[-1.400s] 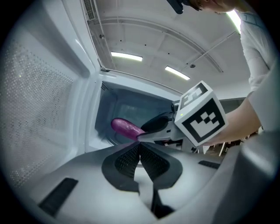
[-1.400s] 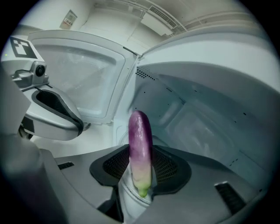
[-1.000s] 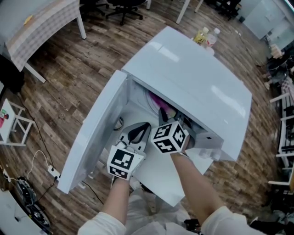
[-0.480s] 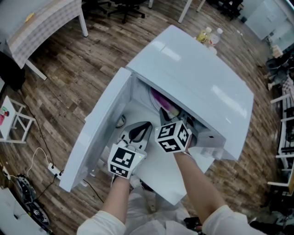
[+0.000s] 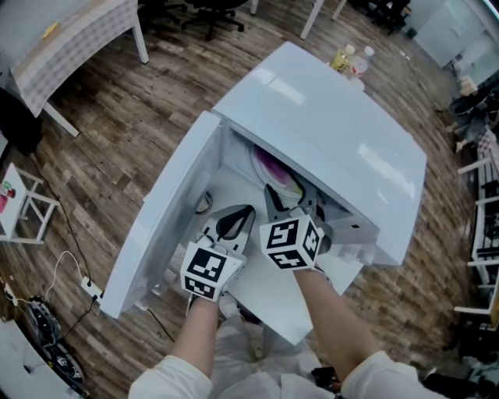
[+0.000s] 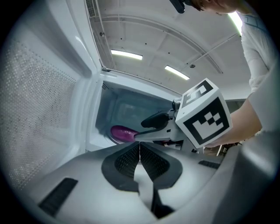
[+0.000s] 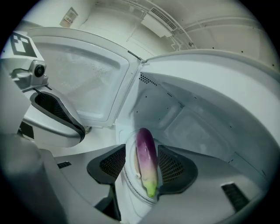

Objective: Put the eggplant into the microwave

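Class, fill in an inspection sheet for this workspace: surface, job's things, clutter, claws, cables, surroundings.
Surface: white table, carrying the microwave with its door swung open.
Job's things: eggplant lies on the turntable plate inside the microwave.
Clutter: two bottles behind the microwave.
Claws: left claw shut, empty; right claw open, its jaws just opened, eggplant between them, ungripped.
Cables: white cable and power strip on the wooden floor.
Surroundings: other tables, chairs.

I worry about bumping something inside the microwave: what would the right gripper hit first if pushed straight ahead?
Probably the eggplant: it lies on the plate between the jaws of the right gripper, which have just been opening and stand open around it. Depth is unclear.
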A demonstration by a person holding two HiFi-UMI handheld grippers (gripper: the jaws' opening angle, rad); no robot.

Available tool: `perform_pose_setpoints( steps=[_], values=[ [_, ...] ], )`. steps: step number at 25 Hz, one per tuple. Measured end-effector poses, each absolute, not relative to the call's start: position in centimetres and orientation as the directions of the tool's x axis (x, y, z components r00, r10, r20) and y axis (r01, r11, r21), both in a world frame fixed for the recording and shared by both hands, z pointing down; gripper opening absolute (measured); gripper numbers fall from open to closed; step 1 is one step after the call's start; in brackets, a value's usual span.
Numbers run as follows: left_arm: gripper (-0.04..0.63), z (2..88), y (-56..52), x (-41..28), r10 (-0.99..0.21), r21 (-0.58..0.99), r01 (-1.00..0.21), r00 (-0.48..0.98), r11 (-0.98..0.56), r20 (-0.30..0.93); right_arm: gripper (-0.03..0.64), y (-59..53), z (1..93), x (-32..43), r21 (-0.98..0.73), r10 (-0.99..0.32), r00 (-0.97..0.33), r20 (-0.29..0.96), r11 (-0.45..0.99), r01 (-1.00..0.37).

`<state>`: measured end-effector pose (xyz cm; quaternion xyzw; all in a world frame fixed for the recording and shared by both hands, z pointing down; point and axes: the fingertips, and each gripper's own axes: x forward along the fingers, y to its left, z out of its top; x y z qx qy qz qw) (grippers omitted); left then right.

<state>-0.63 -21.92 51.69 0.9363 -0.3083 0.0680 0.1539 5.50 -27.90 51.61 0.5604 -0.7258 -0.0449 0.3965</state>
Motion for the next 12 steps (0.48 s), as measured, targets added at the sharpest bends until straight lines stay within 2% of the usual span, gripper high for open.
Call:
perform_pose_setpoints(
  steps=[12],
  values=[
    [0.003,51.4,-20.4,-0.8,-0.548,0.240,-0.593,0.804,-0.769,0.230,0.232,-25.0,50.8,4.9,0.418,-0.867,-0.104,0.488,0.337,-0.844]
  ],
)
